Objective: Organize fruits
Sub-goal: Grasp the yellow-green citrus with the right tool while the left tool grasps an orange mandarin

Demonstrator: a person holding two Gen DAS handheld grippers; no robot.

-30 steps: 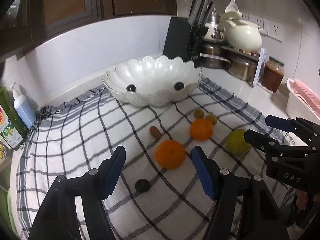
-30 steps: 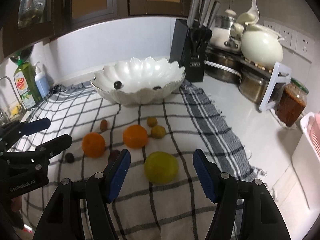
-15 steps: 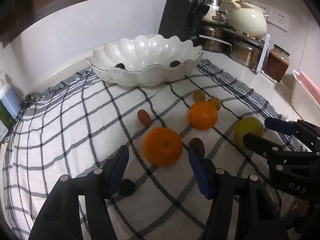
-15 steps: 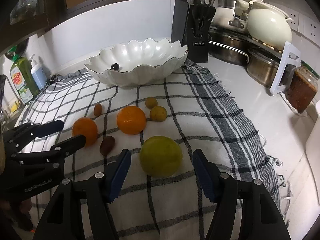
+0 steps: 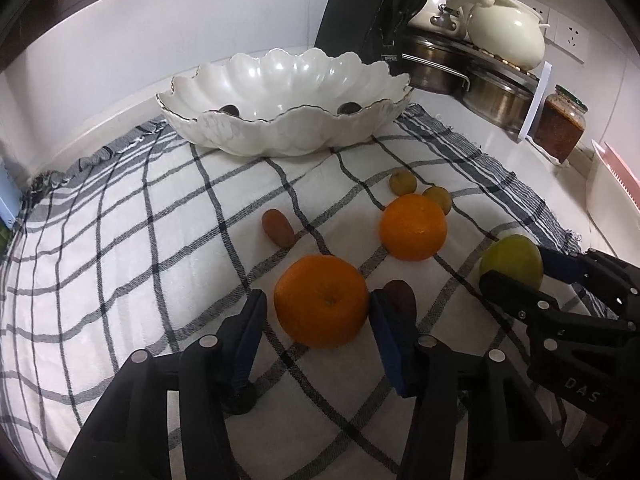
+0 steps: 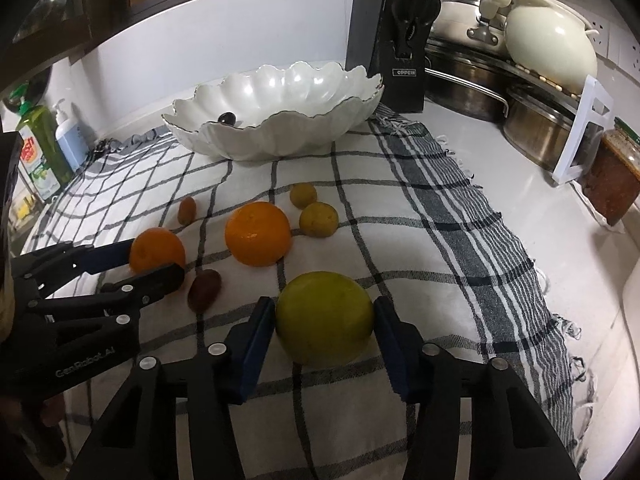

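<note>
My left gripper [image 5: 318, 312] is open, its blue pads on either side of an orange [image 5: 321, 306] lying on the checked cloth; a narrow gap shows on each side. My right gripper [image 6: 325, 320] is open around a yellow-green citrus fruit [image 6: 324, 316], pads close to both sides. A second orange [image 5: 413, 227], two small yellow-green fruits [image 5: 403, 182], and brown fruits [image 5: 278, 227] lie between. A white scalloped bowl [image 5: 288, 136] holding two dark fruits stands at the back. The right gripper also shows in the left wrist view [image 5: 520, 276].
A black knife block [image 6: 394, 40], steel pots [image 6: 472, 88], a cream pot [image 6: 548, 48] and a jar [image 6: 612, 176] stand at the back right. Soap bottles [image 6: 44, 148] stand at the left. A pink-white rack [image 5: 616, 196] is at the far right.
Both grippers have moved forward and down. The orange now sits between my left pads and the yellow-green fruit between my right pads. The fruits have not moved.
</note>
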